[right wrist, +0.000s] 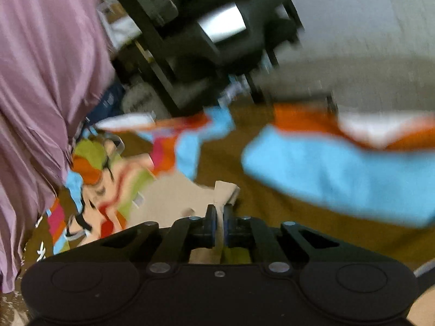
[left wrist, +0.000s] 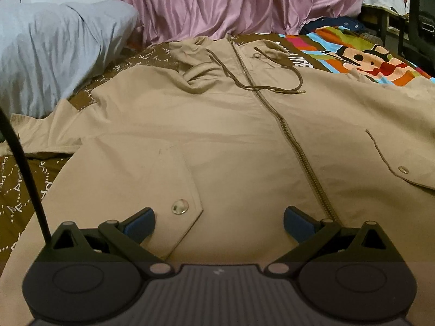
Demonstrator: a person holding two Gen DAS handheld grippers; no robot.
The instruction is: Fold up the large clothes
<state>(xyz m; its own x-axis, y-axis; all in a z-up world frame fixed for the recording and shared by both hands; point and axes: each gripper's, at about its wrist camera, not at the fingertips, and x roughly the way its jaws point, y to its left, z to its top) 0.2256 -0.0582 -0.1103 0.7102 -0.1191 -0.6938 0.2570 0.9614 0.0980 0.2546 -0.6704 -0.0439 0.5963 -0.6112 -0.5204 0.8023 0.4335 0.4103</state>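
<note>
A large beige zip jacket (left wrist: pixel 217 135) with a hood, drawstrings and snap pockets lies front up on a patterned bed cover. My left gripper (left wrist: pixel 218 221) is open and empty, hovering over the jacket's lower front between a pocket flap and the zipper. In the blurred right wrist view, my right gripper (right wrist: pixel 219 214) is shut on a beige piece of the jacket (right wrist: pixel 174 198), which looks like a sleeve end, held above the colourful cover.
A brown bed cover (left wrist: pixel 24 190) with a bright cartoon print (left wrist: pixel 361 57) lies under the jacket. A grey pillow (left wrist: pixel 54 54) sits at the left. Pink curtain fabric (left wrist: pixel 239 2) hangs behind. A dark chair and frame (right wrist: pixel 217 40) stand beyond the bed.
</note>
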